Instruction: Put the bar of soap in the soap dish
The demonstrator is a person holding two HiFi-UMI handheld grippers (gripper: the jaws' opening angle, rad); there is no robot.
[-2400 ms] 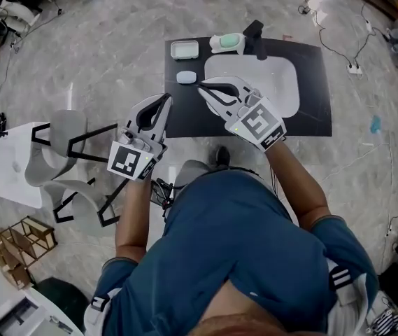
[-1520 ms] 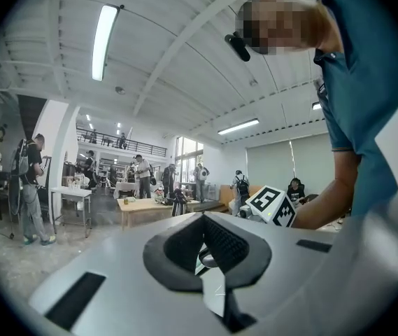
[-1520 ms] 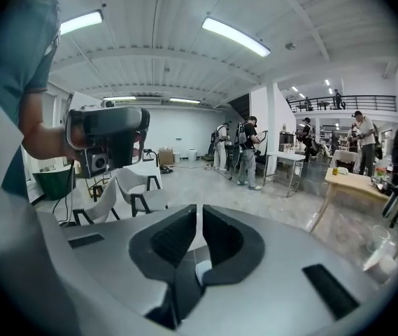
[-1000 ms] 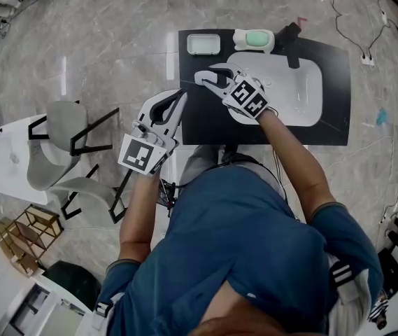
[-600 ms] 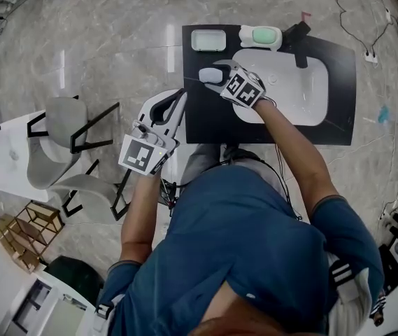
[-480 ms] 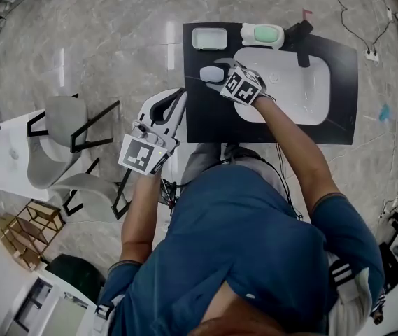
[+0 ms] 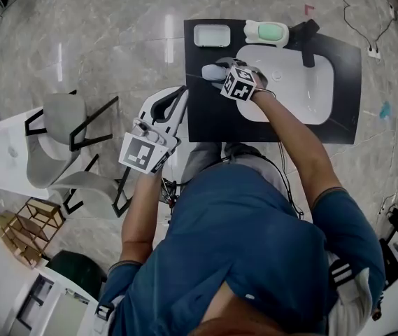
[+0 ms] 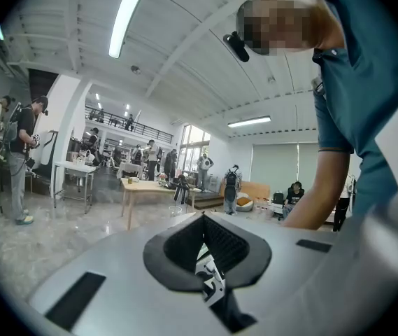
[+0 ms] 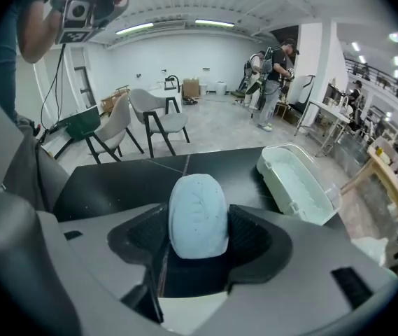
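A pale blue oval bar of soap [image 7: 210, 69] lies on the black counter [image 7: 200, 121], just left of the white sink. My right gripper [image 7: 217, 73] points steeply down over it. Its jaws have just been opening and now stand wide, one on each side of the soap [image 9: 197, 215], with no visible squeeze. The right gripper [image 9: 199, 232] is open. The empty pale green soap dish [image 7: 212, 35] stands at the counter's back left corner, beyond the soap; in the right gripper view the dish [image 9: 296, 184] is to the right. My left gripper [image 7: 182, 91] hovers shut and empty off the counter's left edge.
A white sink basin [image 7: 298, 82] fills the counter's right half, with a black faucet [image 7: 309, 32] behind it. A green-topped white container [image 7: 271, 31] sits beside the dish. Grey chairs [image 7: 66, 128] and a white table [image 7: 3, 161] stand on the floor at left.
My right gripper dropped from above the sink's left rim down onto the soap, tilted more steeply, and its jaws spread around the bar. The left gripper barely shifted.
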